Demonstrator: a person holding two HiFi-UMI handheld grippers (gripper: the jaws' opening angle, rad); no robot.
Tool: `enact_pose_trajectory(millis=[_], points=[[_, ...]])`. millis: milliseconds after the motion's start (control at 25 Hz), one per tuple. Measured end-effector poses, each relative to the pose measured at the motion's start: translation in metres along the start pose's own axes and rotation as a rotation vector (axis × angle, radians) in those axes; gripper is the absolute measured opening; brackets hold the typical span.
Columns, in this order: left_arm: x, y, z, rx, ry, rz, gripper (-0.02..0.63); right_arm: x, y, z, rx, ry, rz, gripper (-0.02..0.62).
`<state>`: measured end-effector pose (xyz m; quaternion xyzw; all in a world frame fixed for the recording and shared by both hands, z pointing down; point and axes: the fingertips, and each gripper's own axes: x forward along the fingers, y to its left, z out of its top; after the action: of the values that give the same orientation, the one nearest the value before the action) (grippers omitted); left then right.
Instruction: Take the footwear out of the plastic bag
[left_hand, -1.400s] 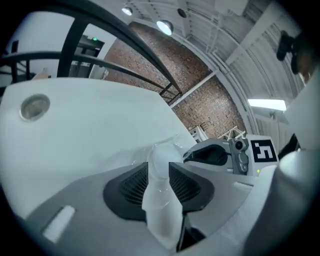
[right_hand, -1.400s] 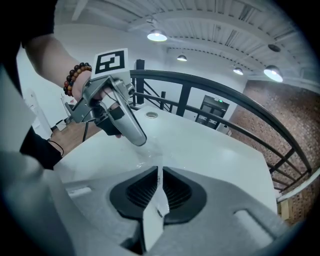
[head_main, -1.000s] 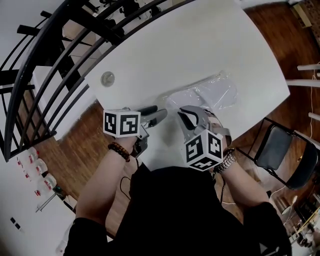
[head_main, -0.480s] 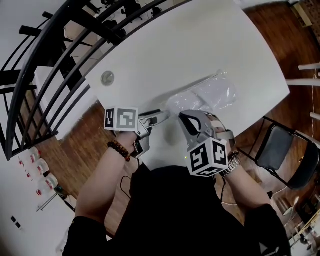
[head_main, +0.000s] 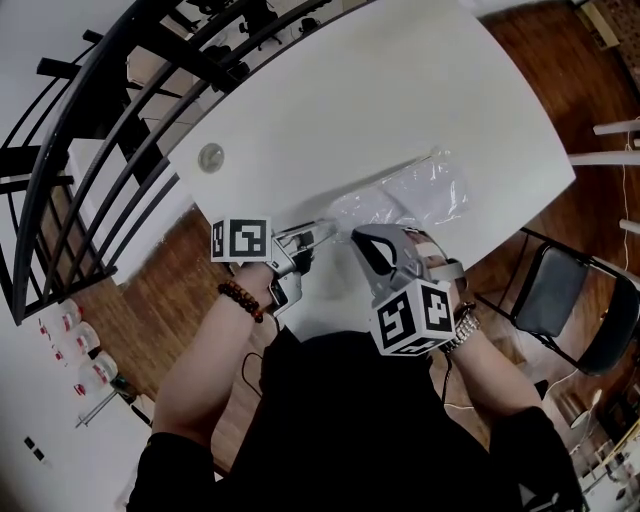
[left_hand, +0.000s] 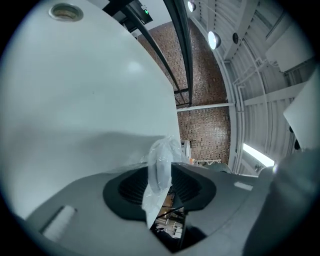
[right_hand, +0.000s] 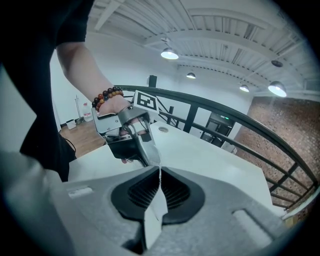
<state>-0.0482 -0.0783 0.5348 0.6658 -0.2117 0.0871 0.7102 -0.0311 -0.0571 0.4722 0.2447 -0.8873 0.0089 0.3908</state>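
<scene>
A clear plastic bag (head_main: 420, 195) lies crumpled on the white table (head_main: 330, 90), with something pale inside that I cannot make out. My left gripper (head_main: 325, 235) is at the bag's near-left edge. In the left gripper view a bunch of the bag's film (left_hand: 159, 160) hangs between the closing jaws of the left gripper (left_hand: 160, 172), and a gap still shows between the pads. My right gripper (head_main: 362, 240) sits just right of it. Seen from its own camera, the right gripper (right_hand: 160, 175) is shut on a thin strip of the film (right_hand: 157, 210), and the left gripper (right_hand: 145, 150) is close ahead.
A round grommet (head_main: 211, 157) is set in the table's left part. A black railing (head_main: 120, 90) runs along the table's far-left side. A dark chair (head_main: 560, 300) stands on the wood floor to the right. Several small bottles (head_main: 80, 330) stand on the floor at left.
My left gripper's tips have edged right onto the bag's near edge. The right gripper has drawn slightly toward me, keeping the film. The bag's near end has bunched up a little.
</scene>
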Motion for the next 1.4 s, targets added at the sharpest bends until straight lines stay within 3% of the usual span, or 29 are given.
enact_pose_trajectory(millis=[40,120,240,440,720,960,1120,1240,1400], points=[[-0.001,-0.001,0.001,0.014,-0.020,-0.003,0.119,-0.002,0.001,0.000,0.000,-0.004,0.002,0.002],[-0.004,-0.002,0.002,0.045,-0.045,-0.004,0.091,-0.004,0.004,0.000,0.007,-0.007,0.007,0.002],[-0.005,-0.004,-0.002,0.068,-0.052,-0.016,0.083,-0.006,0.010,-0.003,0.018,-0.010,0.015,0.007],[-0.010,-0.006,-0.004,0.097,-0.072,-0.022,0.077,-0.011,0.019,-0.006,0.038,-0.021,0.039,0.091],[-0.022,-0.002,-0.010,0.173,-0.097,-0.013,0.075,-0.026,0.006,-0.032,0.145,-0.030,0.000,0.110],[-0.026,0.001,-0.014,0.300,-0.108,0.024,0.075,-0.047,-0.041,-0.068,0.319,-0.050,-0.068,0.110],[-0.036,-0.003,-0.014,0.424,-0.129,0.059,0.075,-0.056,-0.089,-0.115,0.552,-0.054,-0.113,0.131],[-0.041,-0.004,-0.020,0.485,-0.136,0.073,0.075,-0.056,-0.119,-0.154,0.761,-0.077,-0.076,0.169],[-0.044,-0.008,-0.026,0.533,-0.141,0.073,0.075,-0.049,-0.130,-0.172,0.847,-0.083,0.045,0.189]])
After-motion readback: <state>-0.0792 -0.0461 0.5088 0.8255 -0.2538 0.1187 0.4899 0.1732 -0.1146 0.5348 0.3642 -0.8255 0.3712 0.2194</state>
